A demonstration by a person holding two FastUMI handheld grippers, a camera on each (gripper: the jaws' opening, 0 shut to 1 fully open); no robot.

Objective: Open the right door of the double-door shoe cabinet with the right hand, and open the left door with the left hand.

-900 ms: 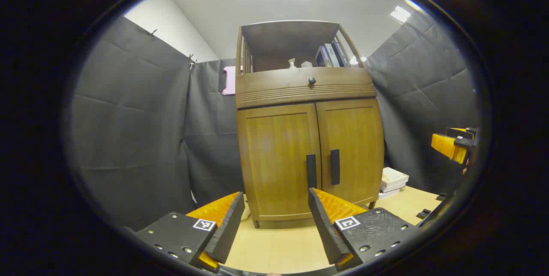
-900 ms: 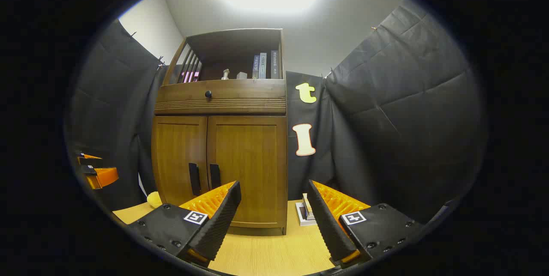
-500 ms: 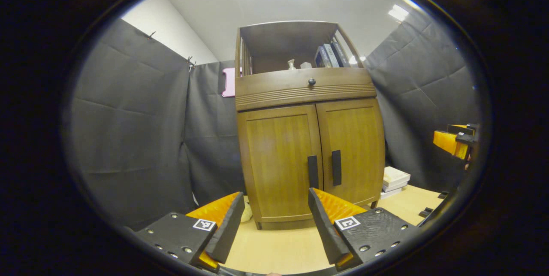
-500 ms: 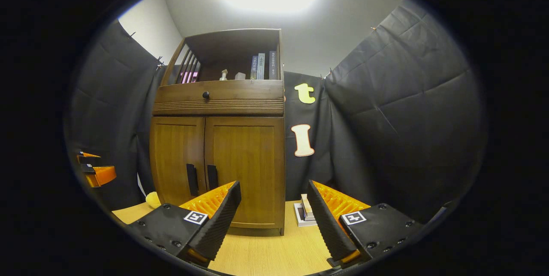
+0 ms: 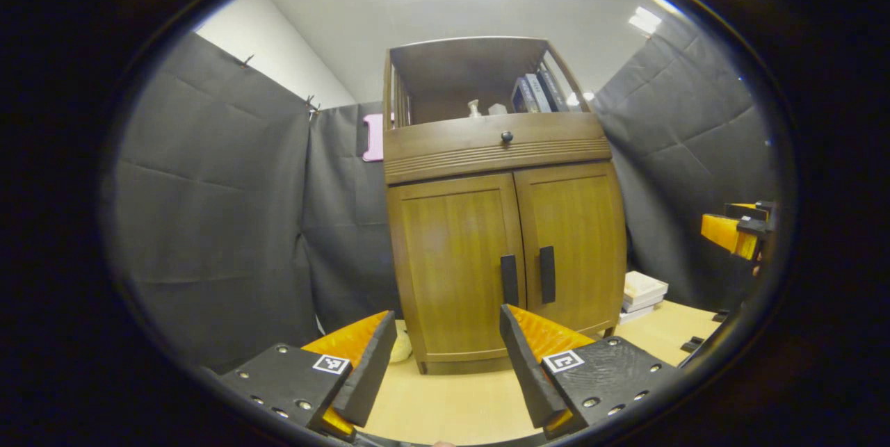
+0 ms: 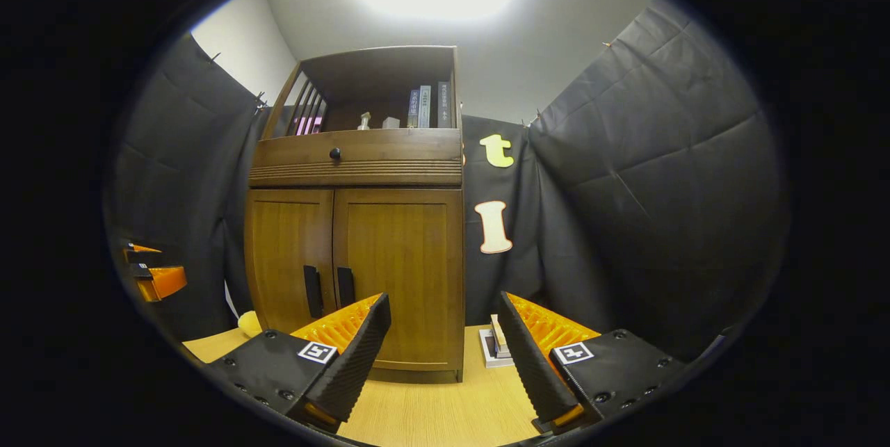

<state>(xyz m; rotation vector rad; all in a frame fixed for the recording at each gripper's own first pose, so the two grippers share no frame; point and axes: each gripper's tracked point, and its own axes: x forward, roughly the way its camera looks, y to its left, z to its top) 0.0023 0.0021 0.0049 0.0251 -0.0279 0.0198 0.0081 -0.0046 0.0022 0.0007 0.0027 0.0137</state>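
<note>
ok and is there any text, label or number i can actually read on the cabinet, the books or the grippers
Nothing can be quoted.
shelf books: the spines carry print, too small to read.
stacked books beside the cabinet: no legible text.
square markers on the left gripper and the right gripper: coded patterns, no words.
shoe cabinet: no text on the doors or drawer.
</note>
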